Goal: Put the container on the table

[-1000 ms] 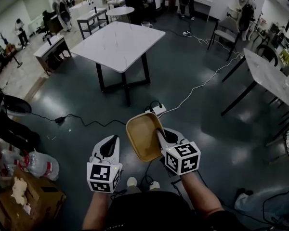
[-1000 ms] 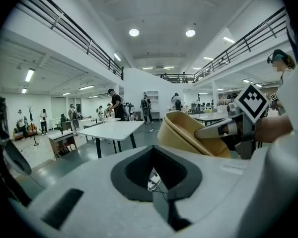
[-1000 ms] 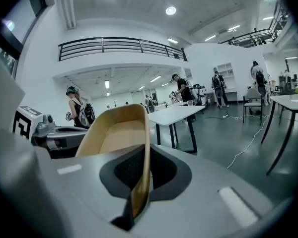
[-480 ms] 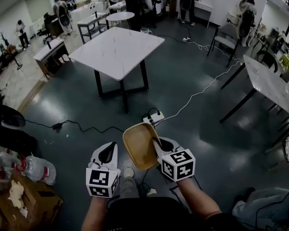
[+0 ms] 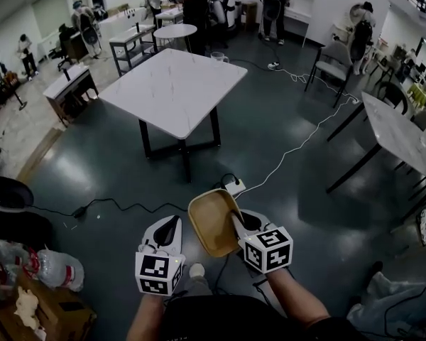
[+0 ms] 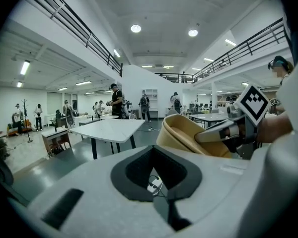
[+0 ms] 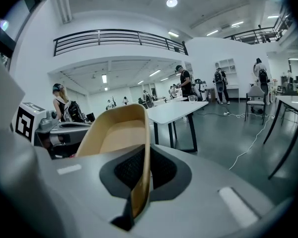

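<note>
Container (image 5: 213, 222), a tan tray, hangs over the floor, well short of the white bench (image 5: 172, 84). Right tongs (image 5: 238, 219) pinch its rim; left tongs (image 5: 169, 223) are pressed together, empty. I judge the transport step in hand; next I must reach the bench's near edge and lower the container.

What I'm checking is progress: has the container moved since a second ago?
Yes. The container, clamped in the right gripper, has come slightly forward toward the white table, which now looks larger and nearer in the head view.

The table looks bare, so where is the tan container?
Head view, low centre: the tan container hangs over the floor, rim pinched in the right claw, beside the left claw, short of the white table.
</note>
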Motion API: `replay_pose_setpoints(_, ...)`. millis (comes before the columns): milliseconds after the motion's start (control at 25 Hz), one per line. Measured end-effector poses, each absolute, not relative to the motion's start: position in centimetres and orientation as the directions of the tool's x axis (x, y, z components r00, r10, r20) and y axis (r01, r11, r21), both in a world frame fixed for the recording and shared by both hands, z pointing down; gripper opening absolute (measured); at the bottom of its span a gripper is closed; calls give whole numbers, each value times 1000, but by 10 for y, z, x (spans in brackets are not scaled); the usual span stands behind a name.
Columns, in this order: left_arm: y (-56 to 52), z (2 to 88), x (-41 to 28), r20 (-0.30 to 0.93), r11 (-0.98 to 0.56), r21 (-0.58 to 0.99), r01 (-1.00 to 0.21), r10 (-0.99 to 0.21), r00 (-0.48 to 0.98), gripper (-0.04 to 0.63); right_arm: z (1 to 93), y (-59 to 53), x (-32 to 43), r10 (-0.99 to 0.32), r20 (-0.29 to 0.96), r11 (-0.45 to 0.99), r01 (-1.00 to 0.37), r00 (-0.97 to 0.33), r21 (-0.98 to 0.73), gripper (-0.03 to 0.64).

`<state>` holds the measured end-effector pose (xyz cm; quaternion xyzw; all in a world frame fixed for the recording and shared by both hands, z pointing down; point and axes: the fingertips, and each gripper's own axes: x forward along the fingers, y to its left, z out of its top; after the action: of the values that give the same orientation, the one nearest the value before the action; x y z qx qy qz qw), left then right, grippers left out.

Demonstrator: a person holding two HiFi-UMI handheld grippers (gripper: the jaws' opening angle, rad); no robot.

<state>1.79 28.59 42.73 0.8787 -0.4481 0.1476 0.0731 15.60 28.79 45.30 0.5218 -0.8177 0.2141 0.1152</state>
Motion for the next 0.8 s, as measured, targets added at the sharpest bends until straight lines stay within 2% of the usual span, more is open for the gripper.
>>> replay_pose_setpoints(800,155,441,-66,363,-626,-28,-779,-732,576,-6,460,150,79,-808,435,338,-917,-398,-211,9)
